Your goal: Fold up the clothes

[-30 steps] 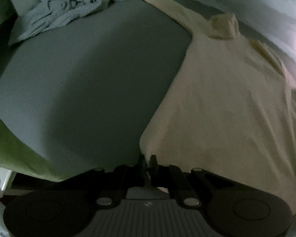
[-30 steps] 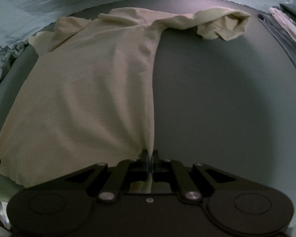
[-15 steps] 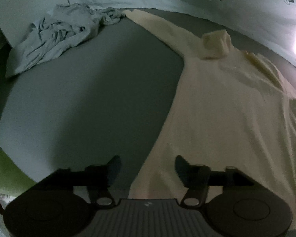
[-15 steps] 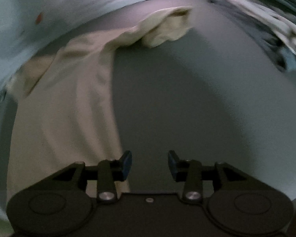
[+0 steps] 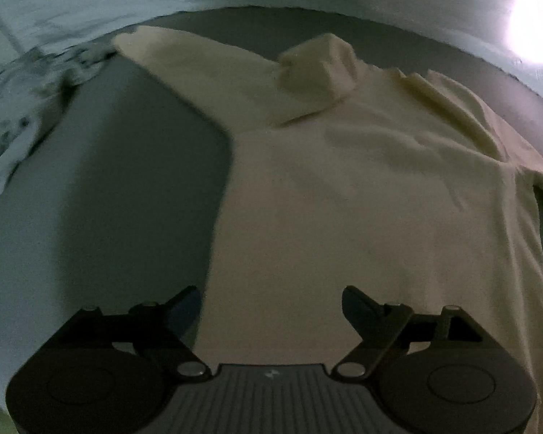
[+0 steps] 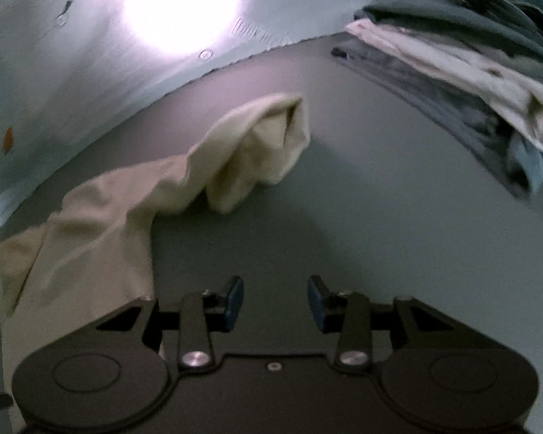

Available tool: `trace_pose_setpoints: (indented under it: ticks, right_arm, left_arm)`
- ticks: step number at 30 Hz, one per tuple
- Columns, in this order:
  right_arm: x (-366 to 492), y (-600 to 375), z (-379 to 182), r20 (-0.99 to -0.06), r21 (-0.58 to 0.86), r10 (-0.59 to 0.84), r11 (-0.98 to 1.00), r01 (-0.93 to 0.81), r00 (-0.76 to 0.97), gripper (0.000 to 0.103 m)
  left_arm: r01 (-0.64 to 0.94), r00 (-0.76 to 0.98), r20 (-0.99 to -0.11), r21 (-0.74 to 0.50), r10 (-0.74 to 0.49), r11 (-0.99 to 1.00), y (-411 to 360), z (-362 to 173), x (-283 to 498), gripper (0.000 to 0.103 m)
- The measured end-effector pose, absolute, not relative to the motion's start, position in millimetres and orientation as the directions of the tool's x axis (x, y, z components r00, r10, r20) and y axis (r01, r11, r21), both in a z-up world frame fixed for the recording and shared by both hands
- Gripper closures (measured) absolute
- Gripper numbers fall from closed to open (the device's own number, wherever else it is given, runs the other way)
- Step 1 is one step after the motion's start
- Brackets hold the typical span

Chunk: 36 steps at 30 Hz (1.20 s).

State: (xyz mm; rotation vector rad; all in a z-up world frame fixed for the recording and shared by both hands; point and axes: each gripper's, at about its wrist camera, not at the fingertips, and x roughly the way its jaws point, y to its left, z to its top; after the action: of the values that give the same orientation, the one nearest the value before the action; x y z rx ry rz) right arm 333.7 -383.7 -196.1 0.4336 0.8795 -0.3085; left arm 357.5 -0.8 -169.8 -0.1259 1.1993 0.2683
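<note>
Cream sweater [image 5: 362, 195] flat beneath opening left hand-held gripper [image 5: 271, 307], unheld

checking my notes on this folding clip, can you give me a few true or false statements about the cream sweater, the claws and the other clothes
1. The cream sweater lies spread on the grey surface. True.
2. The left claw is clamped on the sweater's hem. False: its jaws are opening and grip nothing, with the sweater lying below them.
3. The right claw is open over bare grey surface. True.
4. The sweater's right sleeve lies flat and straight. False: it is bunched, its end doubled over.
5. A stack of folded clothes sits at the upper right of the right wrist view. True.
</note>
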Motion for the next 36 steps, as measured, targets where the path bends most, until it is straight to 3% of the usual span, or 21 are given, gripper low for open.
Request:
trace_pose_setpoints:
  ticks: [7,13,14,15,17,19,23,26,29,31,33,36]
  right_arm:
    - [402.3,-419.4,-197.2,-0.770,0.177,-0.173,0.868,0.465,0.615,0.062]
    - [435.4,-431.7,-208.2,-0.772,0.110,-0.212,0.883,0.456,0.599,0.059]
    - [437.9,-432.1,-210.7,-0.773,0.098,-0.215,0.889,0.447,0.596,0.064]
    - [439.8,-432.2,-212.7,-0.774,0.086,-0.217,0.895,0.437,0.595,0.081]
    - [437.5,-429.7,-209.9,-0.760,0.039,-0.246,0.907,0.420,0.602,0.100]
    - [427.0,-423.7,-198.2,-0.712,-0.065,-0.343,0.901,0.429,0.612,0.100]
    - [389.1,-404.9,-165.9,-0.502,-0.425,-0.610,0.792,0.439,0.613,0.100]
    - [364.5,-393.8,-175.7,-0.476,-0.575,-0.657,0.735,0.359,0.584,0.100]
    - [348.6,-385.3,-213.9,-0.591,-0.628,-0.634,0.750,0.207,0.499,0.097]
    - [335.3,-379.7,-221.2,-0.625,-0.608,-0.607,0.773,0.181,0.491,0.085]
    - [322.7,-379.7,-215.2,-0.647,-0.545,-0.575,0.808,0.223,0.501,0.060]
    - [304.8,-391.8,-192.9,-0.657,-0.379,-0.524,0.851,0.364,0.542,0.060]
  left_arm:
    - [-0.285,0.241,-0.963,0.048,0.120,0.957,-2.1,-195.9,401.8,0.015]
    - [-0.311,0.219,-0.968,0.047,0.120,0.949,-0.2,-204.1,408.8,0.000]
    - [-0.325,0.215,-0.970,0.036,0.111,0.945,1.8,-206.0,408.5,0.000]
    - [-0.338,0.211,-0.972,0.021,0.098,0.941,4.4,-207.1,408.0,0.000]
    - [-0.326,0.209,-0.974,0.017,0.090,0.945,4.6,-207.5,407.8,0.000]
    - [-0.311,0.208,-0.974,0.022,0.090,0.950,2.9,-207.5,407.4,0.000]
    - [-0.309,0.203,-0.975,0.022,0.089,0.951,0.9,-207.6,404.8,0.000]
    - [-0.310,0.207,-0.974,0.023,0.091,0.950,-1.2,-207.5,401.7,0.000]
    - [-0.308,0.213,-0.973,0.023,0.092,0.951,-3.5,-207.4,397.5,0.000]
    - [-0.306,0.220,-0.971,0.023,0.094,0.952,-5.2,-207.3,394.0,0.000]
    - [-0.306,0.228,-0.969,0.023,0.096,0.952,-7.1,-207.2,390.4,0.000]
    - [-0.306,0.242,-0.965,0.024,0.101,0.952,-10.2,-207.0,384.7,0.000]
